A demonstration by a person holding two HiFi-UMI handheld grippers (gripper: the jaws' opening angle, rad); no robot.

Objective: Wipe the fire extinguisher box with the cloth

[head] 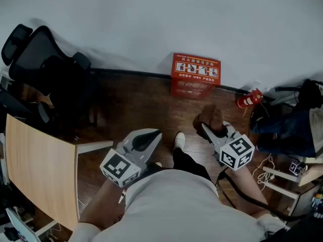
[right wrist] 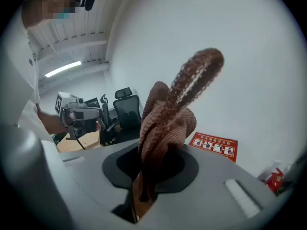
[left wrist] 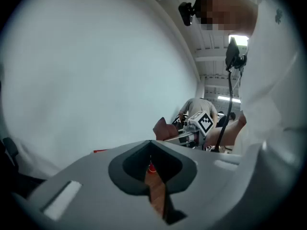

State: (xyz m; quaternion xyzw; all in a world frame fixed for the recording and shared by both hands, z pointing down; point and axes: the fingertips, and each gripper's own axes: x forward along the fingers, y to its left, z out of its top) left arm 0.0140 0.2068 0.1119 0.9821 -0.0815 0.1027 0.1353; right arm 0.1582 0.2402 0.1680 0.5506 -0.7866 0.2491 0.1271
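red rectangular fire extinguisher box [head: 196,74] sits on the dark wooden floor [head: 136,110], back against the white wall [head: 161,19], printed top face up. long axis runs along the wall, left-right in the head view. not touched yet.

brown knitted cloth [right wrist: 168,114] is pinched in the right gripper [head: 214,131], jaws clenched on its lower end. the rest stands up past the tips in a loose fold, so the wiping end is floppy.

left gripper [head: 151,137] has jaws closed with nothing between them, only floor showing through the slit.

key relation: the box lies ahead of both grippers, between them sideways but closer to the right one's line. the right gripper is nearer and has the cloth, so that's the working side. both are well apart from the box. my read: approach phase, wiping not started. next move needs a reach forward and down, a little left.

around it: small red fire extinguisher [head: 250,99] near the wall right of the box, black office chair [head: 45,59] far left, light wooden tabletop [head: 35,170] near left.
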